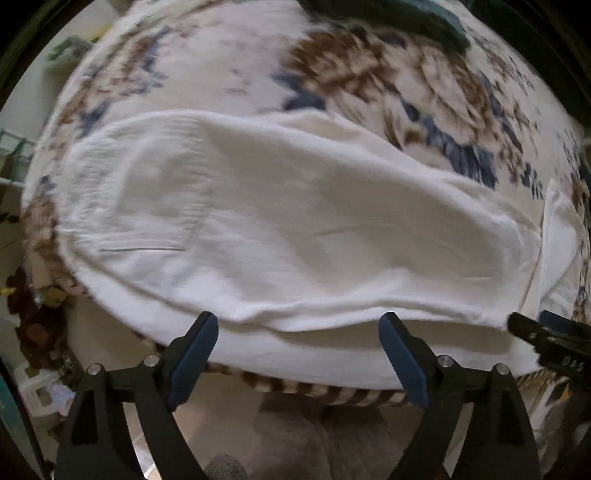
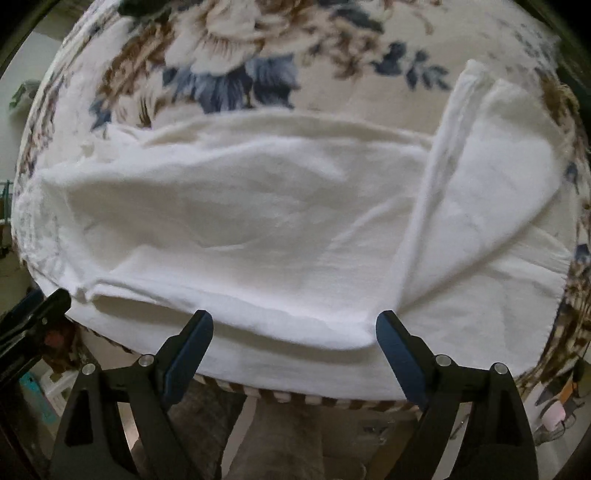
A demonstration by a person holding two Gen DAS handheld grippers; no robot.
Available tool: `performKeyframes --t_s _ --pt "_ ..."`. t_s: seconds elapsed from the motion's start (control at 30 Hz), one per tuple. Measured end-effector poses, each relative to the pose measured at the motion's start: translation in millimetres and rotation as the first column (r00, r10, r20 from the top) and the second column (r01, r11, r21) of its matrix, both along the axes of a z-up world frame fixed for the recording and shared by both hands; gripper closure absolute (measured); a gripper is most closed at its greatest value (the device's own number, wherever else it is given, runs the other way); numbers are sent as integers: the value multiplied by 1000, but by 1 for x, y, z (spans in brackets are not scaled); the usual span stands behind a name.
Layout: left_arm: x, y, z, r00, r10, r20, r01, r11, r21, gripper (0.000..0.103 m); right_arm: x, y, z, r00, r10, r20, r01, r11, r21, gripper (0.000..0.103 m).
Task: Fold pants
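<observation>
White pants (image 1: pixel 288 229) lie flat on a floral blanket (image 1: pixel 229 62), one leg laid over the other, with the near edge along the bed's front. In the right wrist view the pants (image 2: pixel 240 221) have a leg end folded up at the right (image 2: pixel 491 173). My left gripper (image 1: pixel 298 325) is open and empty, just in front of the pants' near edge. My right gripper (image 2: pixel 294 323) is open and empty, also at the near edge. The right gripper shows at the right edge of the left wrist view (image 1: pixel 546 336); the left gripper shows at the left edge of the right wrist view (image 2: pixel 33 314).
A dark green cloth (image 1: pixel 388 18) lies at the far side of the blanket. The bed's front edge (image 1: pixel 332 395) drops to the floor below the grippers. Clutter and a basket (image 1: pixel 40 391) sit on the floor at the left.
</observation>
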State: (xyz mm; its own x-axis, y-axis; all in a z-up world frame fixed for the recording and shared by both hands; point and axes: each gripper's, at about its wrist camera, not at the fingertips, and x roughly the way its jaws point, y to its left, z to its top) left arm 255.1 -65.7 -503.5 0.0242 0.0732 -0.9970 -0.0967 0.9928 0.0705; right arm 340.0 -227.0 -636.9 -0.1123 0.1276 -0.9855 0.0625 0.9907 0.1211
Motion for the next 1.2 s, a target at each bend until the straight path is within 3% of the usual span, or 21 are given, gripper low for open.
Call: performKeyframes --t_s 0.1,0.23,0.4,0.5,0.57,0.6,0.63,0.8,0.83,0.9,0.93,1.03,1.1,1.17,1.2 --pt "8 -4 10 999 1 40 -3 998 56 7 -4 -17 22 998 -48 49 50 998 -39 11" --pt "27 -10 -3 998 -23 55 15 990 142 7 11 -60 31 980 -178 85 186 977 -101 11" --pt "42 -21 -11 995 -54 82 38 981 189 7 56 -125 5 931 -356 79 364 923 -130 11" --pt "42 -33 -16 994 -77 71 63 981 183 7 71 -131 -18 933 -357 51 360 920 -154 12" --pt "38 -41 -18 993 -101 62 89 979 184 7 69 -139 -29 937 -348 32 346 914 -211 44" --pt "36 -44 -17 993 -108 55 97 979 177 7 63 -146 -28 933 -357 36 355 904 -238 77" --pt "33 -45 -16 992 -116 53 105 980 169 7 51 -155 -22 914 -403 55 404 888 -218 91" --pt "16 -54 -6 988 -145 50 137 980 142 7 -50 -203 44 751 -636 175 656 749 -91 92" --pt "13 -57 -5 988 -149 48 141 981 135 7 -85 -216 55 697 -694 182 713 698 -70 92" --pt "7 -61 -6 987 -154 46 147 981 127 7 -123 -248 60 620 -765 172 782 620 -64 92" --pt "5 -63 -8 987 -156 43 150 981 126 7 -150 -252 54 578 -800 161 815 577 -54 92" --pt "0 -68 -17 987 -162 21 158 980 123 7 -180 -280 18 507 -860 54 862 505 -47 92" --pt "-2 -71 -20 986 -166 12 163 979 119 7 -198 -288 -7 472 -880 -52 882 472 22 91" --pt "-5 -72 -19 985 -171 16 168 978 125 7 -214 -291 -9 441 -894 -75 897 435 85 90" --pt "-6 -70 -18 985 -170 19 166 978 127 7 -221 -291 -5 429 -901 -64 901 421 104 79"
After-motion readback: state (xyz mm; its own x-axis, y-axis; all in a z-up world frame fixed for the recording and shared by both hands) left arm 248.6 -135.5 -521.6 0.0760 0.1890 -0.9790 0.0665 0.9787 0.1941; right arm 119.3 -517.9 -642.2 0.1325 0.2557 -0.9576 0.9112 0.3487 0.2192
